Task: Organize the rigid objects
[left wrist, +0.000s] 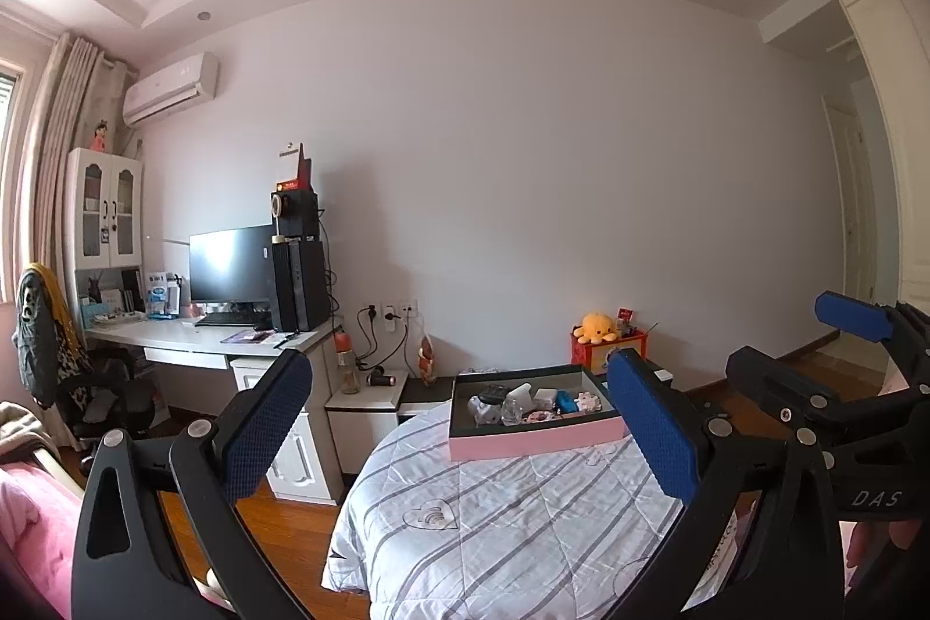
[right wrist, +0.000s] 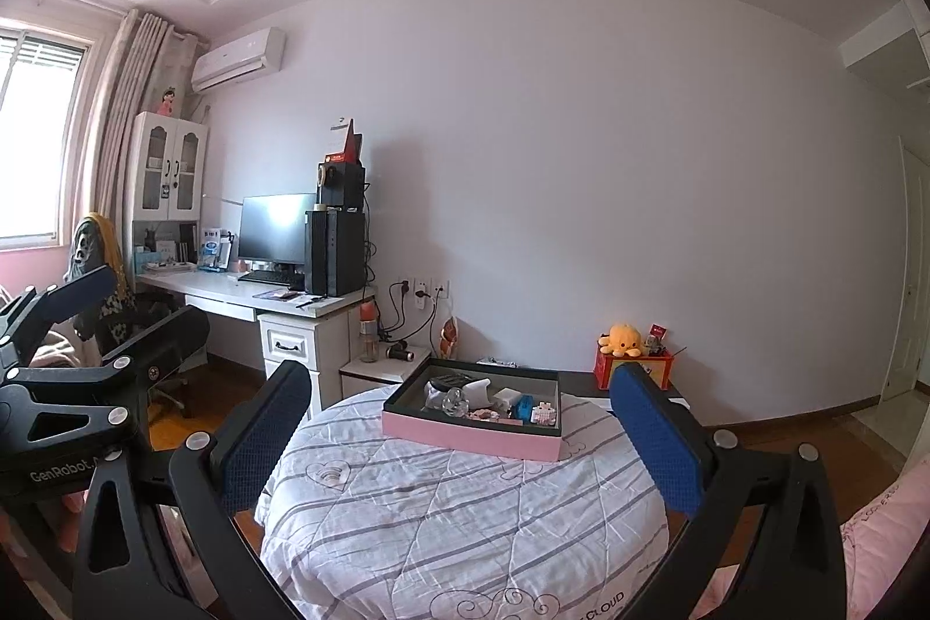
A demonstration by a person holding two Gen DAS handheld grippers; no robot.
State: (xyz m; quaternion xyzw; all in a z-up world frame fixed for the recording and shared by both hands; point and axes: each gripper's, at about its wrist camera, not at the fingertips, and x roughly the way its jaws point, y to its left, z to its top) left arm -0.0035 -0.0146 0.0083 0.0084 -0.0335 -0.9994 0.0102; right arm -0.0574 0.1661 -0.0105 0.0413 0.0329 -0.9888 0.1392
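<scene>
Surface: a round quilt (right wrist: pixel 465 521), white with grey stripes and heart stitching, spread over a low mound in the middle of the room.
Tray (right wrist: pixel 465 437): pink walls, dark inside, resting on the far part of the quilt.
Clutter (right wrist: pixel 494 402): small rigid things piled in the tray – a dark remote, a clear glass piece, white and blue blocks; the rest is too small to tell.
Room: plain pale wall behind; white desk (right wrist: pixel 244 294) at the left with a monitor (right wrist: pixel 273 228) and a black tower (right wrist: pixel 334 251); a cabinet and curtain by the window.
Far side: a yellow plush (right wrist: pixel 622 338) sits on a red box near the wall, beyond the tray.
Floor: wood boards around the quilt.
Left gripper (left wrist: pixel 465 422): held level over the quilt's near side, fingers spread wide, nothing between them, well short of the tray.
Right gripper (right wrist: pixel 465 422): same pose beside it, blue pads far apart, empty, aimed at the tray.
</scene>
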